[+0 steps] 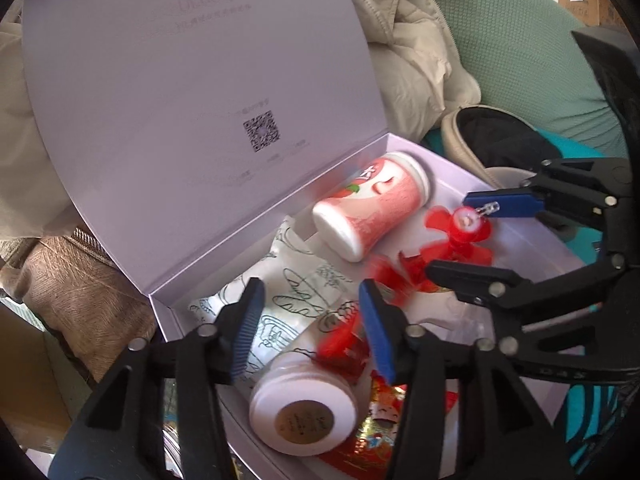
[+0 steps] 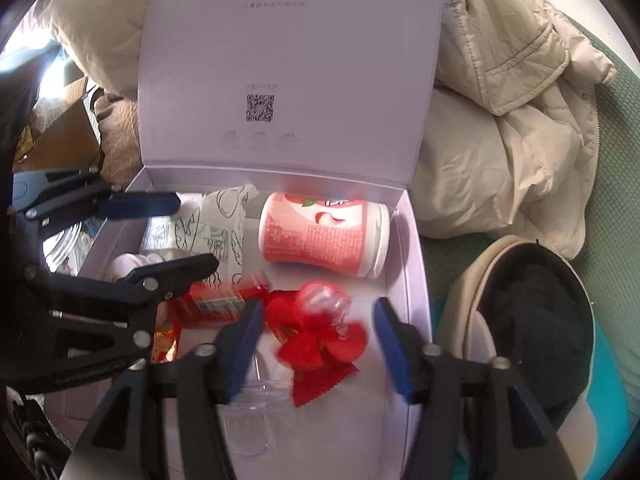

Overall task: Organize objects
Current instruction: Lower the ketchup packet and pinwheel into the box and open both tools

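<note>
Filling the box (image 2: 416, 264) looks nearly done: pink cup (image 2: 324, 236), bread bag (image 2: 200, 232), red fan (image 2: 320, 340) and wrappers lie inside; left gripper (image 1: 308, 328) and right gripper (image 2: 320, 344) hover parted, gripping nothing; lid (image 2: 296, 60) still up

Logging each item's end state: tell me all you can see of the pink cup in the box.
The pink cup is a waisted container, apparently plastic or paper, with a pink printed sleeve showing a strawberry, small text and white ends. It lies on its side on the floor of the open box, near the back wall below the raised lid. Its wider white-rimmed end points to the box's right wall. No jaws touch it; a red flower toy lies apart in front of it.
</note>
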`<state>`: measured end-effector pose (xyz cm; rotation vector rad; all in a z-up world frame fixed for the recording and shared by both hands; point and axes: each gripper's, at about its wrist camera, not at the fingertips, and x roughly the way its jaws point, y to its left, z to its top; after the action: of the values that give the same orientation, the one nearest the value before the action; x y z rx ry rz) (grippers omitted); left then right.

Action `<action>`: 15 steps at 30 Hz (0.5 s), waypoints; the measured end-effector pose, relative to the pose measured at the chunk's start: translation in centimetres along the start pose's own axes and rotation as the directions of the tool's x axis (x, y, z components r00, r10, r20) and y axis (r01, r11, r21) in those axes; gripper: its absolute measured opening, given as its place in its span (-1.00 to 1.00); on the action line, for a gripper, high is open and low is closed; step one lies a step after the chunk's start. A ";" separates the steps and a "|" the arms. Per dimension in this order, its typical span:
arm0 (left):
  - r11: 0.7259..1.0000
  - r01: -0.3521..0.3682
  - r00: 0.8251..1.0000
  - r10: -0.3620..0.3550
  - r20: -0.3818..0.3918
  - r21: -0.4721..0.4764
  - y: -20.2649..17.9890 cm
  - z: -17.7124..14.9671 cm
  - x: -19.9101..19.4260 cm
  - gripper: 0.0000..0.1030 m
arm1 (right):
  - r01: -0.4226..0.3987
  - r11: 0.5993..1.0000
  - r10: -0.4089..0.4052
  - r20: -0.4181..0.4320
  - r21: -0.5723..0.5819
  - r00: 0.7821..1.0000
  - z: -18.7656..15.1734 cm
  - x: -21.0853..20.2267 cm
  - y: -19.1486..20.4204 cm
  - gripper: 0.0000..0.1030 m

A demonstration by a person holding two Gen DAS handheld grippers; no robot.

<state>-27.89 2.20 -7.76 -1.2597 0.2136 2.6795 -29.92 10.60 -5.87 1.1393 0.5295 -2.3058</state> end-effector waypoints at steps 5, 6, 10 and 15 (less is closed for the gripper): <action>0.999 0.001 1.000 -0.001 -0.001 -0.036 0.7 0.0 0.4 0.14 | 0.010 1.000 -0.011 0.020 0.007 1.000 0.0 -0.2 -0.1 0.51; 0.999 0.003 1.000 -0.003 -0.002 -0.041 0.8 0.0 0.4 0.15 | 0.018 1.000 -0.019 0.026 0.007 0.999 -0.1 -0.3 -0.3 0.54; 0.999 -0.003 1.000 0.003 0.002 -0.048 0.9 0.0 0.3 0.20 | 0.071 0.997 -0.073 0.082 0.019 0.994 -0.1 -1.2 -0.4 0.70; 0.998 -0.020 1.000 0.021 0.018 -0.064 1.4 0.1 -0.7 0.40 | 0.094 0.995 -0.097 0.102 0.038 0.990 0.0 -1.6 -0.7 0.73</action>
<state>-27.88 0.84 -7.09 -1.2563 0.1406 2.7344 -29.51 11.60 -4.46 1.0224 0.5183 -2.4497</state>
